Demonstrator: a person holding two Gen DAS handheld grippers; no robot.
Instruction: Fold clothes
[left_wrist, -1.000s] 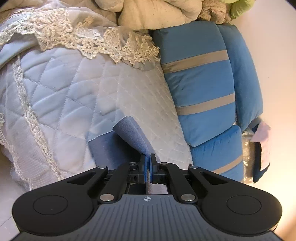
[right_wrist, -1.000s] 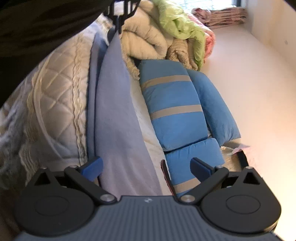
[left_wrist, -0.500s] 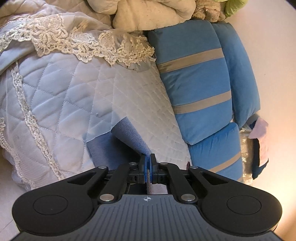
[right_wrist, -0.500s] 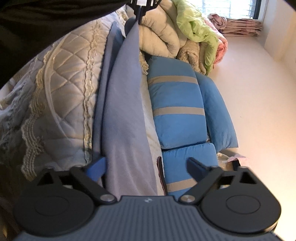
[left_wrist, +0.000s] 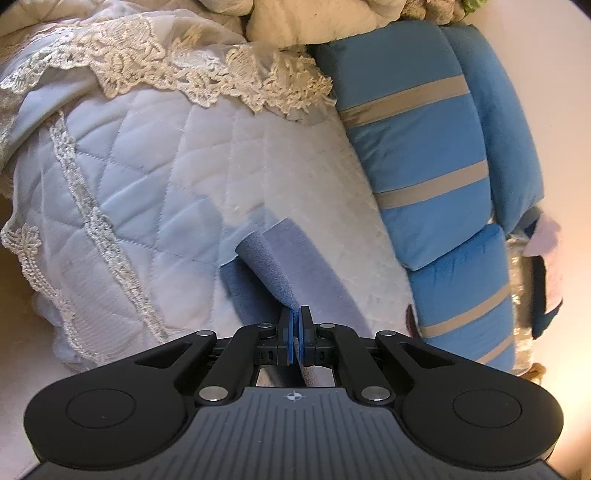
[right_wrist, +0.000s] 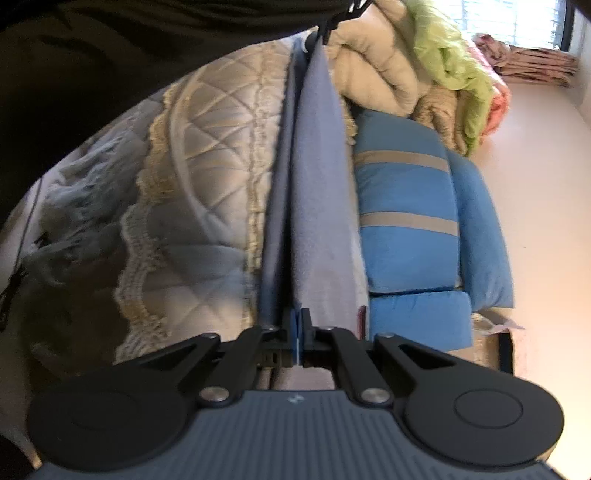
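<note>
Blue-grey fleece cloth (right_wrist: 317, 192) stretched taut in a long folded strip between the two grippers, the left gripper (left_wrist: 295, 325) pinching one end tight in its fingers and the right gripper (right_wrist: 296, 325) clamped on the other. It hung just above a quilted, lace-edged bedspread (left_wrist: 140, 192). Blue striped cushions (left_wrist: 417, 147) lay beside it, near a pale floor (right_wrist: 546, 206).

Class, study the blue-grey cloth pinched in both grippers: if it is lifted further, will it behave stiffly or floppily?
Probably floppy: the blue-grey cloth creases lengthwise between the right gripper and left gripper. Likely light, since thin folds show. Its fuzzy surface probably resists slipping.
</note>
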